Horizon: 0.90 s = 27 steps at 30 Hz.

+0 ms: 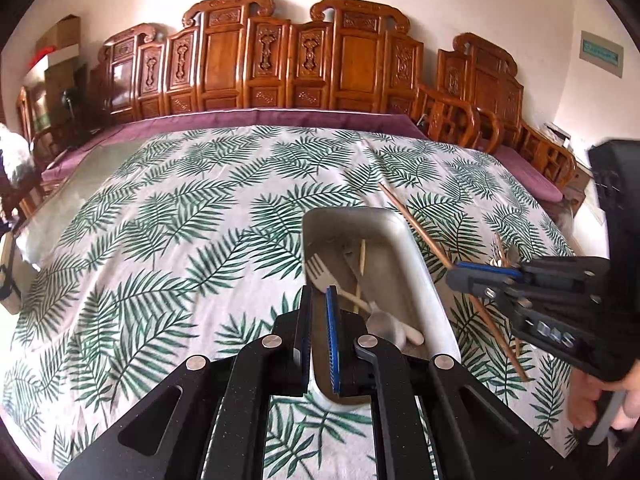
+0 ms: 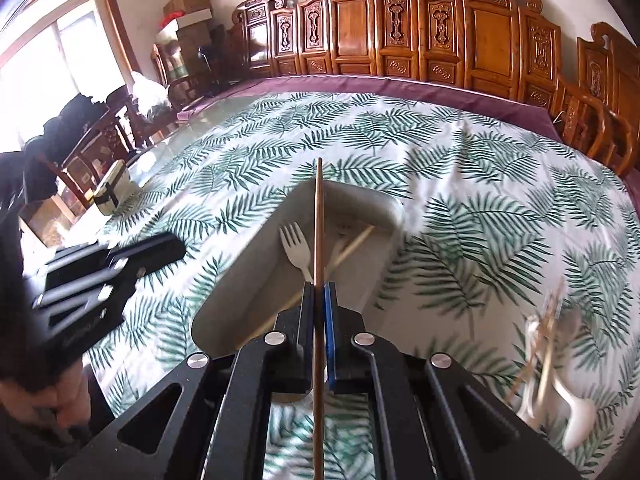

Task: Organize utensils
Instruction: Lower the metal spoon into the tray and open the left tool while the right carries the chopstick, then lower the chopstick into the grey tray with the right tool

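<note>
Lying on a table under a palm-leaf cloth [image 1: 160, 208], item one: a long pale tray [image 1: 404, 256], open side up. Contents seen from the left wrist view: a white fork [image 1: 320, 274], prongs toward the far end; a thin wooden stick [image 1: 362, 256]; a pale spoon-like piece [image 1: 384, 320] at the near end, partly hidden.

Item two: left gripper [image 1: 319, 300]. Jaws pressed nearly together over the near left rim of the tray; whether they pinch that rim cannot be told from either view.

Item three: right gripper [image 2: 319, 292]. Jaws pressed together, pinching a brown chopstick [image 2: 318, 216] that runs straight ahead between the pads and out over the tray. In the left wrist view the same chopstick slants beside the tray's right wall, the gripper clamped around its middle.

Item four: loose utensils [image 2: 552, 360] on the cloth to the right of the tray, blurred; a pale spoon and thin sticks can be made out, no closer count possible.

Background: carved wooden chairs [image 1: 280, 56] in a row behind the table; cardboard boxes [image 2: 188, 0] near a window.
</note>
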Available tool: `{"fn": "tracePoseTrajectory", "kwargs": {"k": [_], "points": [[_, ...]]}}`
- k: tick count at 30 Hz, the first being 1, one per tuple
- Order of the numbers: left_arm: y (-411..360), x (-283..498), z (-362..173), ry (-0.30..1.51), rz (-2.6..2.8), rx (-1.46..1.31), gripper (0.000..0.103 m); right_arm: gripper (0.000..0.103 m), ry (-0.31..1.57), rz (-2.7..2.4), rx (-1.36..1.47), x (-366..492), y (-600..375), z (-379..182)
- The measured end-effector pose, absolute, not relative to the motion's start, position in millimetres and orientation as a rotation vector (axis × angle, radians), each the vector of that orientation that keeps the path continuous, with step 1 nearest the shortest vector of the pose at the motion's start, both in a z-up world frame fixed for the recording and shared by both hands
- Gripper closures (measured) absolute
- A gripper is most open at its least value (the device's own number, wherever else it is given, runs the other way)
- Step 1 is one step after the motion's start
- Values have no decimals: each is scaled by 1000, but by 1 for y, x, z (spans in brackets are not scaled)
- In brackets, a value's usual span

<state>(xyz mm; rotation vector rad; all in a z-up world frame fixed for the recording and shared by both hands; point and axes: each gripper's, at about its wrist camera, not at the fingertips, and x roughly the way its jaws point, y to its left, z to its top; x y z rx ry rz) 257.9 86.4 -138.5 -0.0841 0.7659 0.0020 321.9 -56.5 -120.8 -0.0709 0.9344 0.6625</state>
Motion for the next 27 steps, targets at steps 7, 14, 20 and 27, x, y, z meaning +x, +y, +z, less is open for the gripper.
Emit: {"fn": "tracePoseTrajectory", "kwargs": {"k": [7,14,20,27], "points": [[103,248,-144,772,15,-126,97,97,958,648,-30,340,-36,-131],[111,243,-148,779,15,-138,97,95,989,618,2,352,-29,-142],[105,240,-149,778,2,-126,97,94,980,623,-16,349,-33,-141],[85,239,-145,774,-37,-110,97,94,918,608,-57,333,-70,-122]]}}
